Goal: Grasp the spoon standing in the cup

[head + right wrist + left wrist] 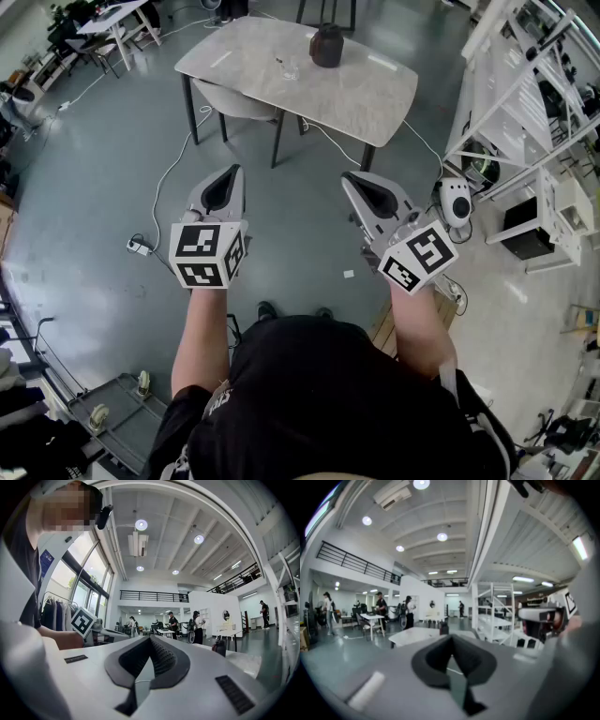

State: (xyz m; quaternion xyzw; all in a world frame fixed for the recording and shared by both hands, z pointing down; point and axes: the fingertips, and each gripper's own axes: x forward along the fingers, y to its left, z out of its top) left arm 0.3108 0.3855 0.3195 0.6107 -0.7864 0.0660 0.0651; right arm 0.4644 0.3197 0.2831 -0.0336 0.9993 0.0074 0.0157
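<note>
Both tongs hung over the grey floor [94, 187] in the lower half of the head view as I ran the rig, well apart from the bench [366, 94] at the top centre. The left tongs [233, 172] had their jaws pressed together on nothing, as the left gripper view [451, 638] showed. The right tongs [350, 179] were likewise closed tip to tip and empty in their own view [151, 638]. Each carried its marker cube, the left one [206, 253] and the right one [419, 255], nearest the person's forearms. The cup [289, 67], clear glass, stood on the bench just left of a dark jug [326, 45]. The spoon was too small for me to make out. A white rack [525, 103] filled the upper right.
</note>
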